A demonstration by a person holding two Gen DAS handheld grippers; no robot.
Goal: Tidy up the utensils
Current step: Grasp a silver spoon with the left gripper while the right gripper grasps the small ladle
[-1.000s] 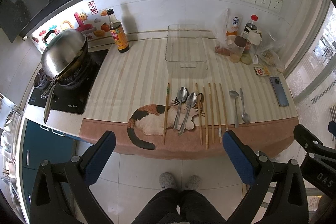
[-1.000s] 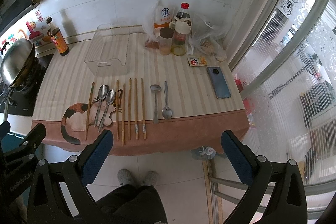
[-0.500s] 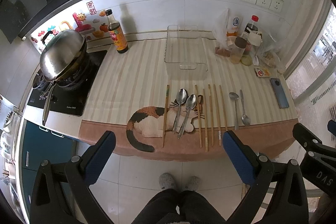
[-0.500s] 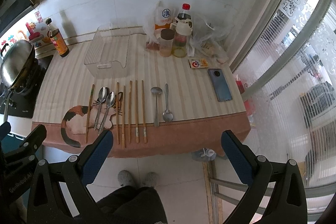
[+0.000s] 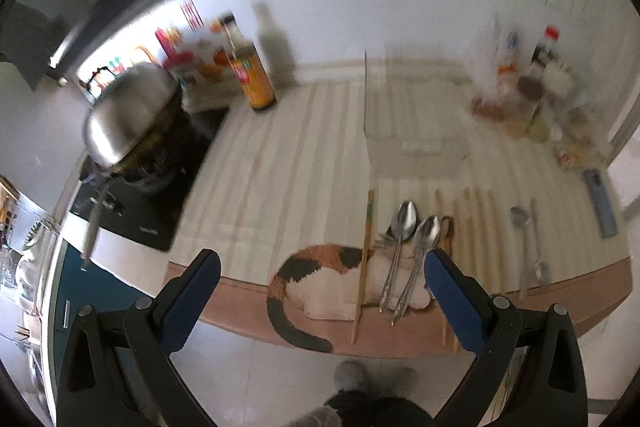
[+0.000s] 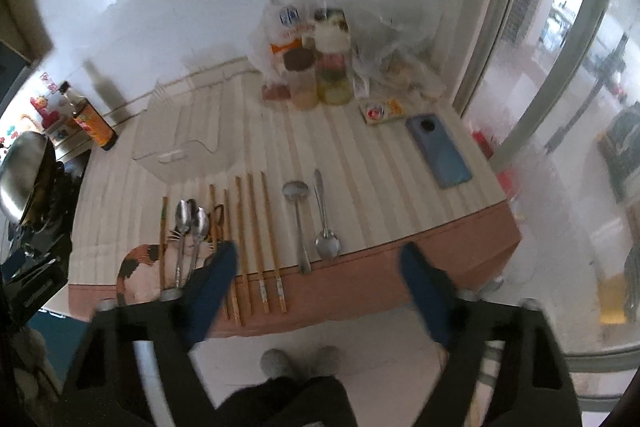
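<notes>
Utensils lie in a row along the front of a striped counter. In the right wrist view there are several wooden chopsticks, two small metal spoons to their right, and two larger spoons on a cat picture at the left. A clear plastic bin stands empty behind them. My right gripper hovers above the counter's front edge, its jaws closing with nothing between them. My left gripper is open and empty above the cat picture, near the larger spoons and a lone chopstick. The left wrist view is blurred.
A blue phone and a small packet lie at the right. Bottles, jars and bags crowd the back right. A soy sauce bottle stands back left, beside a steel wok on a stove. A person's feet show below.
Both grippers have dropped and come closer to the counter. The right gripper's jaws have narrowed. The left gripper's jaws stay wide.
</notes>
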